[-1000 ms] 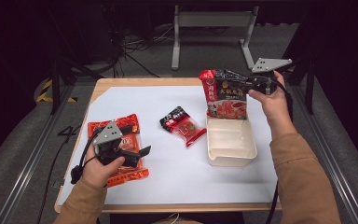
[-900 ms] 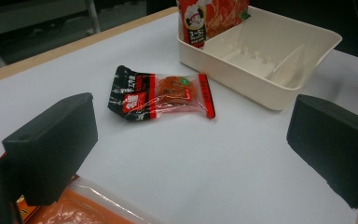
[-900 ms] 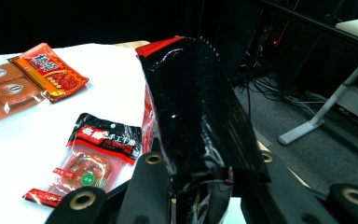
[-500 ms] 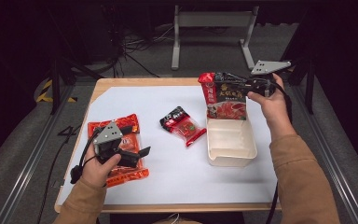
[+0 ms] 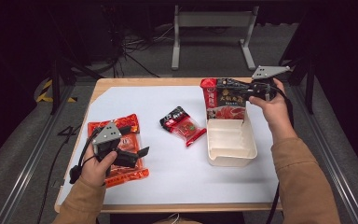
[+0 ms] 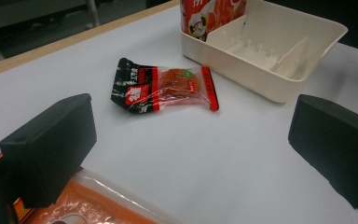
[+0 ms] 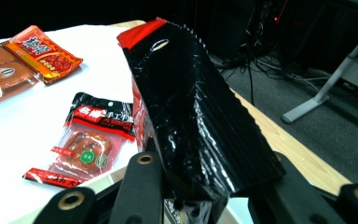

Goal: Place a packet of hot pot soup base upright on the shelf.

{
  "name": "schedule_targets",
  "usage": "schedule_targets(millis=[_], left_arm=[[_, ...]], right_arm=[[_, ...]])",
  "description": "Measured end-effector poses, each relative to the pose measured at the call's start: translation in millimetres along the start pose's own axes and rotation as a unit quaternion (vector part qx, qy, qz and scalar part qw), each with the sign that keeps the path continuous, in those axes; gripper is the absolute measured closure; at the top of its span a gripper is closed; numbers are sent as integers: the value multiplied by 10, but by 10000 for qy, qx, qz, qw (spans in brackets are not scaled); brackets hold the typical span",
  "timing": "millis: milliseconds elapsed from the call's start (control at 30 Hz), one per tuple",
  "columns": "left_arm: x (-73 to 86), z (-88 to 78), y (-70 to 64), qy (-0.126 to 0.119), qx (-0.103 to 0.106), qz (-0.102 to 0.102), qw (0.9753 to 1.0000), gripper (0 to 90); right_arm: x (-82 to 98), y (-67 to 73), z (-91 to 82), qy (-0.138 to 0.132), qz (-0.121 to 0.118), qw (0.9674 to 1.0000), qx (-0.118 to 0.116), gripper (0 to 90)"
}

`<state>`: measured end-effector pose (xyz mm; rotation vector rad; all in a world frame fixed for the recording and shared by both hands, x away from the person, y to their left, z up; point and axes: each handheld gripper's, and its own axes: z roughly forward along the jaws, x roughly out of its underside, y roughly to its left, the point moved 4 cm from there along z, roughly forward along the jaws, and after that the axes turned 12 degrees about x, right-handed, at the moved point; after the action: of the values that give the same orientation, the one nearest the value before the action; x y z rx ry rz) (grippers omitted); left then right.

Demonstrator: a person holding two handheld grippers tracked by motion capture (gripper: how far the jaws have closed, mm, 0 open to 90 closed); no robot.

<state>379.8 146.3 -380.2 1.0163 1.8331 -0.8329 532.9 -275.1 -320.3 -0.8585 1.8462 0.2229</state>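
Right gripper (image 5: 235, 92) jaws, just easing apart, flank my red-black pouch (image 5: 224, 99) standing in the tray (image 5: 231, 156); left gripper (image 5: 137, 155) gapes empty; print unreadable.

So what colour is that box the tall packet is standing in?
The box is plain cream-white, dividers included; the left gripper view shows it best.

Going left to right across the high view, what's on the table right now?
Large orange packet under the left tool → small red-and-black packet → tall red-and-black pouch standing in the far end of the cream tray, its top between the right tool's jaws.
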Motion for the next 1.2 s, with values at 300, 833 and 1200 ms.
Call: schedule_targets(millis=[300,833,1200], left_arm=[[8,-15,21,43,25,-70,10000,19],[1,-39,52,63,51,-98,9999,19],[-4,-41,122,88,70,-235,9997,17]], right_arm=[[92,-37,-56,126,145,9998,98,709],[289,-120,-108,307,476,9981,258,739],[195,-107,-294,149,826,9952,500,463]])
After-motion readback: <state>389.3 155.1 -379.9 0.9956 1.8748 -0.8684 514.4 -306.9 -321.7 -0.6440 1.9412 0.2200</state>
